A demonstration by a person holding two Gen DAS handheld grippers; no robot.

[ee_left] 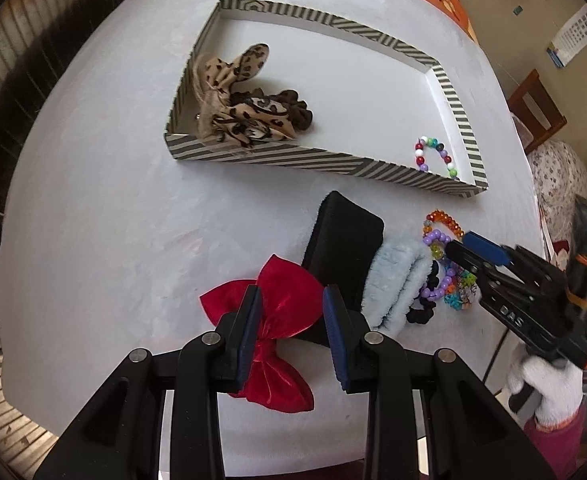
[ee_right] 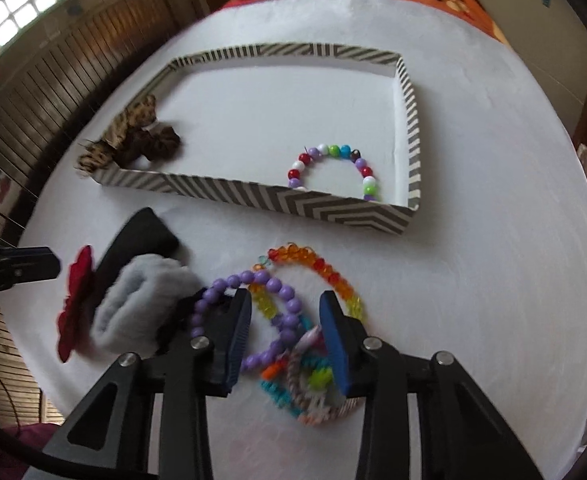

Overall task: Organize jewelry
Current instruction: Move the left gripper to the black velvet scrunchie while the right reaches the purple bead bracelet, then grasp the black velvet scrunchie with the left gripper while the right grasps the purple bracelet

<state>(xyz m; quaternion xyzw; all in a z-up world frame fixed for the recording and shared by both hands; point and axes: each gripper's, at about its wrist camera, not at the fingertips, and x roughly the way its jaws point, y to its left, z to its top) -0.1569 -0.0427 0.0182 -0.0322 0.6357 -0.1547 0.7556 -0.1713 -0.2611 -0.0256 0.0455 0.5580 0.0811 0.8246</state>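
Right wrist view | right claw [ee_right: 285,320] hanging wide over the purple bead bracelet [ee_right: 283,312] near the surface's near edge | left claw [ee_left: 291,320] gaping above the red bow [ee_left: 281,320] | next: closing on beads, carrying to the striped tray [ee_right: 411,128].

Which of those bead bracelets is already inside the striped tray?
The mixed-colour bead bracelet, alone in the striped tray; the purple and orange-yellow ones lie outside.
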